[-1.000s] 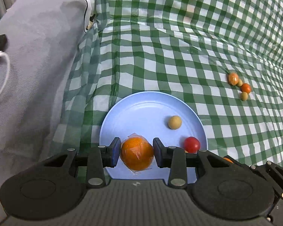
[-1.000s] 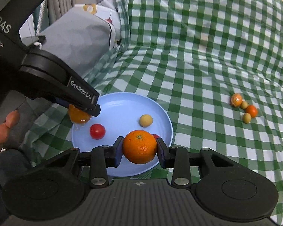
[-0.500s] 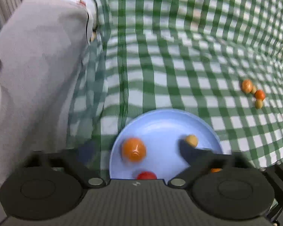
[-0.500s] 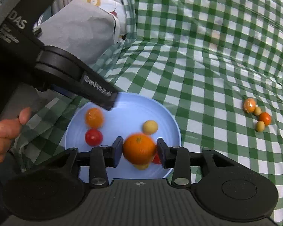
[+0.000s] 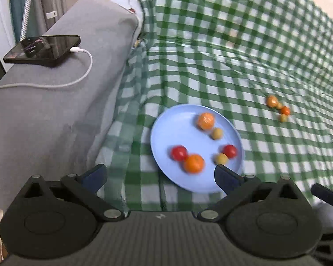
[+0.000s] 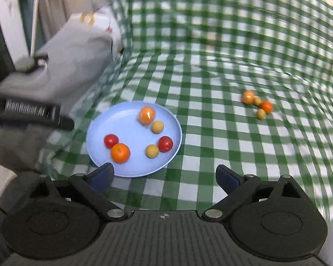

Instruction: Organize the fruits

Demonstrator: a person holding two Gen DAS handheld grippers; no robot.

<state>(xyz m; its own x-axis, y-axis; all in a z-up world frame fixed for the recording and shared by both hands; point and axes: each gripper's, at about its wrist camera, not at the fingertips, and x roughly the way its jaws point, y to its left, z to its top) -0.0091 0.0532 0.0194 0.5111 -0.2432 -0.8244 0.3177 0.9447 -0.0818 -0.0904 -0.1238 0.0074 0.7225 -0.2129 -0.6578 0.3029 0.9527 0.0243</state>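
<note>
A light blue plate [image 5: 173, 130] [image 6: 104, 130] lies on the green checked cloth. It holds two oranges, one bare [image 5: 194, 163] [image 6: 120, 153] and one wrapped in clear film [image 5: 205, 121] [image 6: 147, 114], two red tomatoes [image 5: 179, 153] [image 6: 165, 143] and two small yellow fruits [image 5: 217, 133] [image 6: 152, 151]. Several small fruits [image 5: 278, 108] [image 6: 256, 104] lie in a cluster on the cloth to the right. My left gripper [image 5: 161, 177] is open and empty, near the plate's near edge. My right gripper [image 6: 164, 175] is open and empty, just right of the plate's near rim.
A grey sofa arm [image 5: 55, 93] rises at the left, with a black phone [image 5: 43, 49] and its white charging cable [image 5: 84, 75] on top. The left gripper's body [image 6: 31, 113] shows blurred at the left of the right wrist view.
Both grippers have opened and let their oranges go onto the plate. Both have pulled back and up from the plate, so more of the cloth and sofa shows.
</note>
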